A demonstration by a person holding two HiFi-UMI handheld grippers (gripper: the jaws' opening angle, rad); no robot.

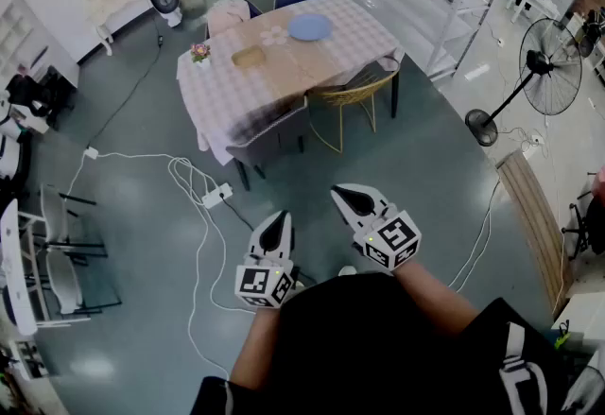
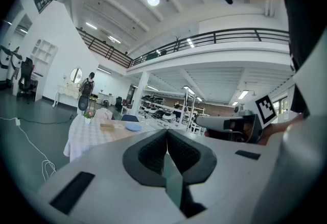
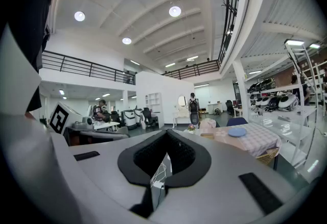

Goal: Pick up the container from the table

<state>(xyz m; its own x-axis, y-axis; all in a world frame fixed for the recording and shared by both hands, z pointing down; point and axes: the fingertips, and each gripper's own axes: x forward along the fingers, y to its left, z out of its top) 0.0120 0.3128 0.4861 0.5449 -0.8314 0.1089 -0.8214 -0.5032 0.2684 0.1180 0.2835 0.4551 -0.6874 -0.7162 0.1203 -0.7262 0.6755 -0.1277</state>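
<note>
The container (image 1: 249,57) is a flat tan box on the checked tablecloth of the table (image 1: 227,96), far ahead of me across the floor. It shows small in the left gripper view (image 2: 109,126) and in the right gripper view (image 3: 207,135). A blue plate (image 1: 309,26) and a small flower pot (image 1: 199,52) stand on the same table. My left gripper (image 1: 280,219) and right gripper (image 1: 339,192) are held close to my body, both shut and empty, pointing roughly level toward the table. Their jaws meet with nothing between them in the left gripper view (image 2: 166,139) and the right gripper view (image 3: 166,142).
A grey chair (image 1: 269,141) and a wire-frame chair (image 1: 348,101) stand at the table's near side. A white cable with a power strip (image 1: 216,196) lies on the floor between me and the table. A standing fan (image 1: 539,77) and a wooden bench (image 1: 534,219) are at the right.
</note>
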